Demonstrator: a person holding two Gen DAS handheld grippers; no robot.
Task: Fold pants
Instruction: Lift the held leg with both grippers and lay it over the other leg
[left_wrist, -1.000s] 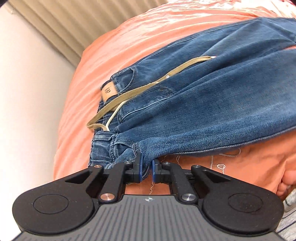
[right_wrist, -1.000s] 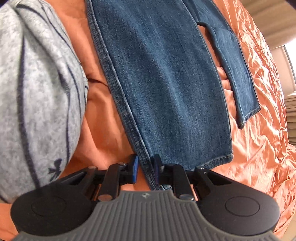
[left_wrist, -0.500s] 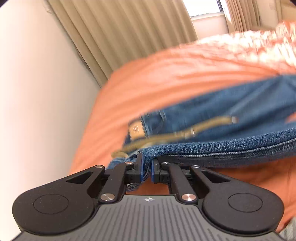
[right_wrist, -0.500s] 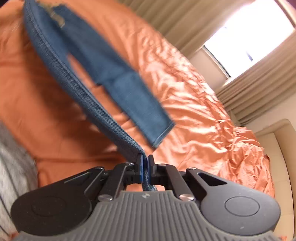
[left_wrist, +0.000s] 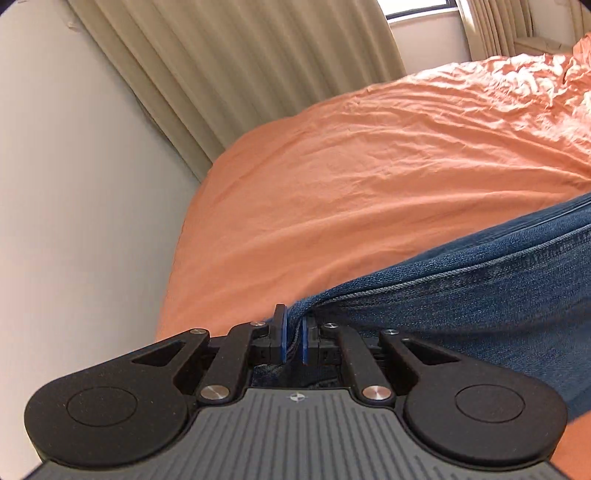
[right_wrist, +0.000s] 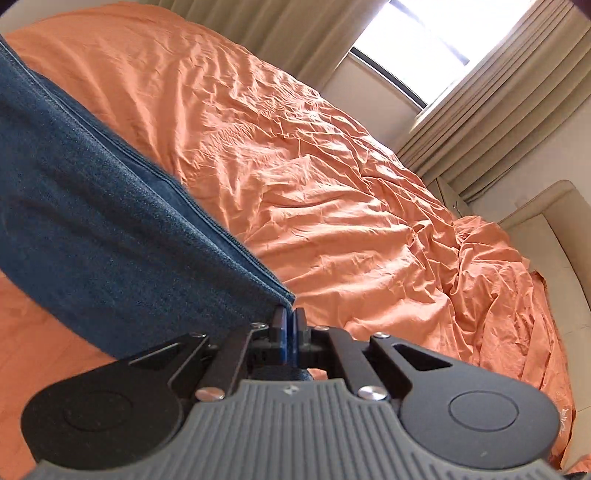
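The fold looks to be in its early or middle part: the left gripper (left_wrist: 292, 341) is pinched tight on a denim edge of the pants (left_wrist: 480, 284), and the right gripper (right_wrist: 290, 334) is closed just as firmly on another edge of them, so the cloth hangs lifted between the two above the orange bed (right_wrist: 332, 192). No finished crease or stacked layer shows in either view, and how much of the pants touches the bed cannot be told. Laying the raised part down and squaring the edges appears to be left.
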